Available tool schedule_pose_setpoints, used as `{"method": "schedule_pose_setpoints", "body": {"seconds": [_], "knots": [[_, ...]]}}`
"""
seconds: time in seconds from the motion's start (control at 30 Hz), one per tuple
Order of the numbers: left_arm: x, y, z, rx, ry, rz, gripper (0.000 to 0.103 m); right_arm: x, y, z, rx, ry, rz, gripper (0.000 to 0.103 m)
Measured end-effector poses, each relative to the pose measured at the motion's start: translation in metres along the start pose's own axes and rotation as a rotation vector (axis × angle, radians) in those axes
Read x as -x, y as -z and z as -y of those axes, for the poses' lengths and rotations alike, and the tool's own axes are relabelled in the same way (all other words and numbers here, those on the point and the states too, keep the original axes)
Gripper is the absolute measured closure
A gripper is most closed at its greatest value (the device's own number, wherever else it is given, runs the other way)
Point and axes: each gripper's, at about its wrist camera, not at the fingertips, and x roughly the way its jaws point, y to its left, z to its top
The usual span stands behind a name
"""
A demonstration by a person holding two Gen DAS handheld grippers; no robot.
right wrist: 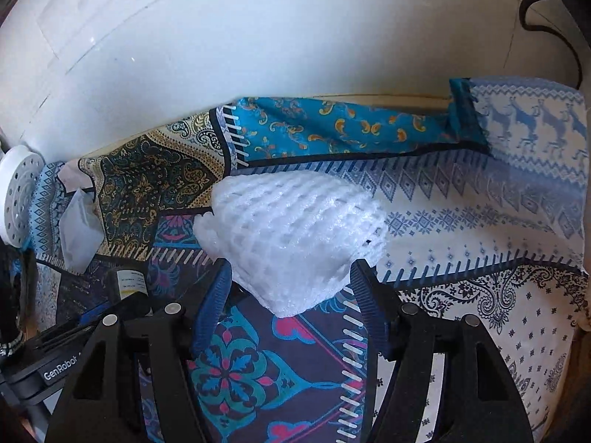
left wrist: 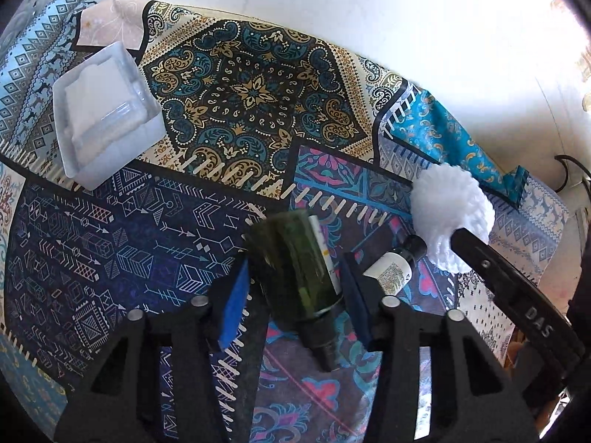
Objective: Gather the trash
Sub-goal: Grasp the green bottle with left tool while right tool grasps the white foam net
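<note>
On the patchwork cloth [left wrist: 236, 85], white wall [left wrist: 369, 7] behind, lies trash.

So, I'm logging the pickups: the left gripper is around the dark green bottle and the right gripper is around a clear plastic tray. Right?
Not quite. The left gripper does straddle the dark green bottle, but the right wrist view shows the right gripper around a white foam net, not the clear plastic tray.

A patchwork-patterned cloth [left wrist: 255, 88] covered the counter, which stood against a plain white wall [right wrist: 258, 37] in bright daylight.
</note>
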Motion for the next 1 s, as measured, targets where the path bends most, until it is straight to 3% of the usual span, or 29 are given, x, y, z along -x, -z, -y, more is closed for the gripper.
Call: {"method": "schedule_pose_setpoints", "body": {"seconds": [0.23,0.43,0.53,0.6,0.63,0.73,1.0], "knots": [[-0.002,-0.003,0.003,-0.038,-0.028,0.018,0.062,-0.009,-0.009,0.002,-0.021,0.008,0.026,0.039],[0.003,-0.003,0.006,-0.063,-0.032,0.027,0.062,-0.007,-0.013,0.003,0.010,0.010,0.038,0.058],[0.019,-0.001,0.000,-0.073,-0.024,0.038,0.062,-0.003,-0.015,0.002,0.032,0.012,0.047,0.070],[0.029,0.000,0.000,-0.085,-0.028,0.049,0.062,-0.002,-0.014,0.000,0.034,0.006,0.050,0.086],[0.035,0.001,0.001,-0.093,-0.029,0.055,0.062,0.001,-0.014,0.001,0.033,-0.002,0.048,0.086],[0.048,0.003,0.004,-0.099,-0.025,0.067,0.062,0.020,-0.009,0.003,0.034,-0.006,0.076,0.094],[0.105,0.035,0.019,-0.122,-0.030,0.142,0.062,0.100,0.014,0.009,0.042,-0.033,0.166,0.094]]}}
